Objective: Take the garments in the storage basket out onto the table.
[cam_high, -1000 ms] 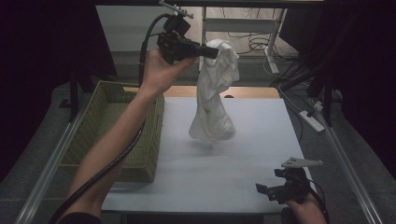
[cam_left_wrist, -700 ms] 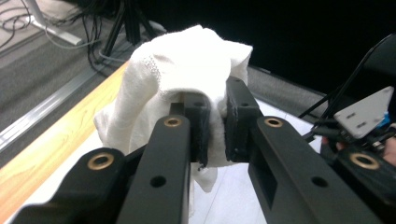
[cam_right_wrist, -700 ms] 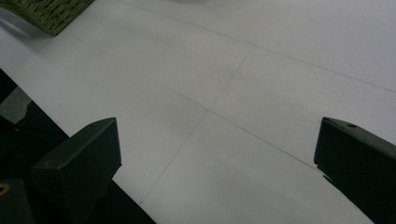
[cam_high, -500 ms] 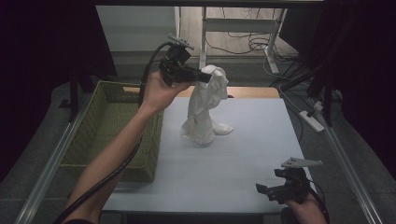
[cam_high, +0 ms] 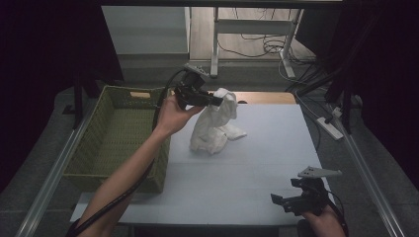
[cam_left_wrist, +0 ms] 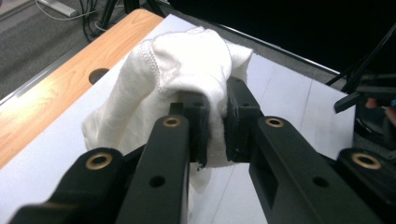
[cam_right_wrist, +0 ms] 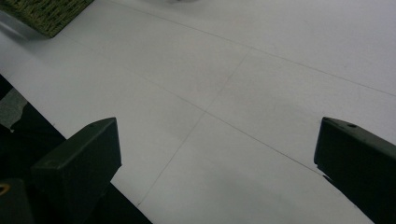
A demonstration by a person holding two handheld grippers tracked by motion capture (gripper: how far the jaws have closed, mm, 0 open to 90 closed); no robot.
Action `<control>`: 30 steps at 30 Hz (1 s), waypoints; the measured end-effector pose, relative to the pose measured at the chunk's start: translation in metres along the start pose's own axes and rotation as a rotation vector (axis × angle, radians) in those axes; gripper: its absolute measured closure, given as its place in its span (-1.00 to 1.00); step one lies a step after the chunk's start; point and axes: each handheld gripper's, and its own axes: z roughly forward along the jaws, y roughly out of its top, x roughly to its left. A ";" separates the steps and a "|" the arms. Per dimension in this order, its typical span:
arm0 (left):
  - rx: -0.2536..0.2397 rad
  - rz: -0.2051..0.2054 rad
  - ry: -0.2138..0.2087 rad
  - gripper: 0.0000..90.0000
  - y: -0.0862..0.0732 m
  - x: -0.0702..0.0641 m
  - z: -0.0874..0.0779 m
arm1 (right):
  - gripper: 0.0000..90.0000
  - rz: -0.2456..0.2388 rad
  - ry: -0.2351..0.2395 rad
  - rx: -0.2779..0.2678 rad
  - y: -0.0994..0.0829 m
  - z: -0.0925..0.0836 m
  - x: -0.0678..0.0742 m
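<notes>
A white cloth (cam_high: 213,126) hangs from my left gripper (cam_high: 217,101), its lower folds piled on the white table (cam_high: 257,168) near the far middle. In the left gripper view the two black jaws pinch the cloth (cam_left_wrist: 182,70) at its top, so the left gripper (cam_left_wrist: 216,128) is shut on it. My right gripper (cam_high: 284,202) rests low near the table's front right edge. In the right gripper view its jaws stand wide apart over bare tabletop, and the right gripper (cam_right_wrist: 215,154) holds nothing.
A green woven basket (cam_high: 111,138) stands along the table's left side, beside my left forearm. A wooden strip (cam_high: 264,97) runs along the far edge. Metal rails (cam_high: 368,173) flank the table. A corner of the basket (cam_right_wrist: 44,14) shows in the right gripper view.
My left gripper has come down with the cloth, and the cloth's lower part has crumpled onto the table. The right gripper has stayed where it was.
</notes>
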 end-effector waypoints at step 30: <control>0.115 -0.107 -0.019 0.75 -0.056 0.014 0.088 | -0.98 -0.072 -0.065 -0.009 0.000 -0.001 0.005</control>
